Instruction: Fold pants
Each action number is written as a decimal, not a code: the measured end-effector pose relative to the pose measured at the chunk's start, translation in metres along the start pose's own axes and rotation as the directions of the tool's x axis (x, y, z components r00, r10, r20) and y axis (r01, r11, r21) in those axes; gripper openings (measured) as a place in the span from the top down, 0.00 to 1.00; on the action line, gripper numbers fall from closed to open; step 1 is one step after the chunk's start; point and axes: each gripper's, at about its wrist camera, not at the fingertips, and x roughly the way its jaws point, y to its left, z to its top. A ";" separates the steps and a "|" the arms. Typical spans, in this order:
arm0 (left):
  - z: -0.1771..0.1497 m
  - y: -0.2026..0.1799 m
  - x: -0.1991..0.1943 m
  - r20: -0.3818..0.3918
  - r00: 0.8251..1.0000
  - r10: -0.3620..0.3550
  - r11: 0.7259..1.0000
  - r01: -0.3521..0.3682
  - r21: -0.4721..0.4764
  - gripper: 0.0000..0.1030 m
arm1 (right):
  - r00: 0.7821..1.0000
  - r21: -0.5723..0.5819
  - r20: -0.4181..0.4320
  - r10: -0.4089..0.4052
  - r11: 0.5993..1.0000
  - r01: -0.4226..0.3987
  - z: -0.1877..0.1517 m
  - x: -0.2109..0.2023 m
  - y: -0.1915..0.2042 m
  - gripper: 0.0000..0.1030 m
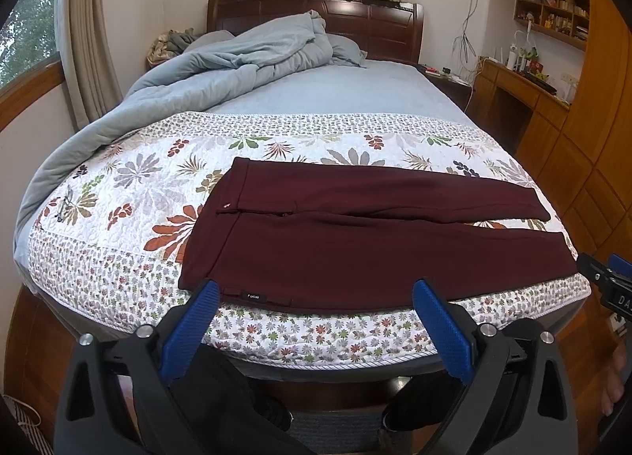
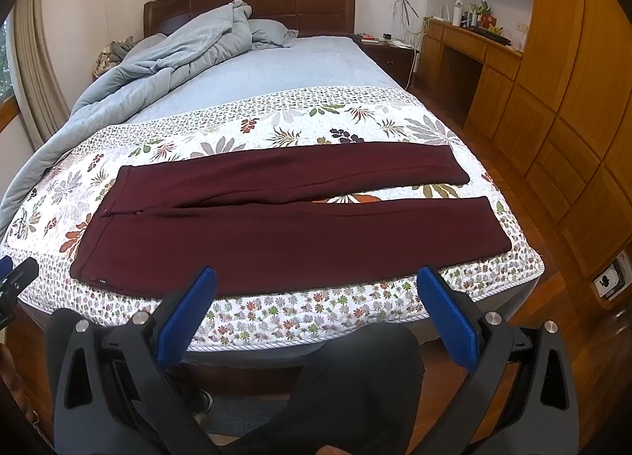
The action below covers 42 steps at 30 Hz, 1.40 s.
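Note:
Dark maroon pants (image 1: pixel 355 241) lie flat on the floral quilt at the foot of the bed, waistband to the left, both legs stretched to the right with a small gap between them. They also show in the right wrist view (image 2: pixel 276 226). My left gripper (image 1: pixel 316 293) is open and empty, hovering just before the near edge of the pants by the waistband. My right gripper (image 2: pixel 316 281) is open and empty, in front of the near leg. The right gripper's tip shows at the right edge of the left wrist view (image 1: pixel 612 281).
The floral quilt (image 1: pixel 130 186) covers the bed's foot. A rumpled grey-blue duvet (image 1: pixel 221 60) lies at the far left by the wooden headboard (image 1: pixel 379 24). Wooden cabinets (image 2: pixel 561 99) and a desk (image 2: pixel 466 44) stand to the right. The person's dark-trousered legs are below the grippers.

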 end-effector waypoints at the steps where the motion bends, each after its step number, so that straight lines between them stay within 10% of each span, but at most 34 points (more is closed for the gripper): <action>1: 0.000 0.000 0.001 -0.002 1.000 0.000 1.000 0.000 0.001 0.04 | 1.000 0.000 -0.001 0.000 1.000 0.000 0.000 0.001 0.000 0.02; 18: -0.002 0.011 0.065 -0.122 0.987 -0.106 0.987 0.120 0.111 0.04 | 0.999 -0.061 -0.008 0.049 0.997 -0.049 0.005 0.037 0.000 0.02; 21: -0.001 0.040 0.097 -0.160 0.965 -0.205 0.966 0.226 0.123 0.04 | 0.983 -0.119 0.133 0.125 0.987 -0.110 0.007 0.051 -0.004 0.02; 23: 0.004 0.076 0.120 -0.143 0.928 -0.344 0.936 0.351 0.026 0.04 | 0.995 -0.165 0.052 0.081 0.984 -0.072 0.010 0.089 -0.006 0.02; 28: 0.049 0.150 0.195 -0.254 0.929 -0.270 0.963 0.265 -0.056 0.04 | 0.991 -0.095 -0.059 0.123 0.987 -0.129 0.016 0.140 -0.019 0.02; 32: 0.102 0.200 0.251 -0.215 0.890 -0.401 0.912 0.368 -0.181 0.04 | 0.974 -0.079 -0.112 0.196 0.975 -0.206 0.016 0.164 -0.011 0.03; 42: 0.181 0.242 0.423 -0.320 0.821 -0.473 0.879 0.413 -0.240 0.04 | 0.933 -0.056 -0.234 0.274 0.954 -0.294 0.023 0.204 0.002 0.02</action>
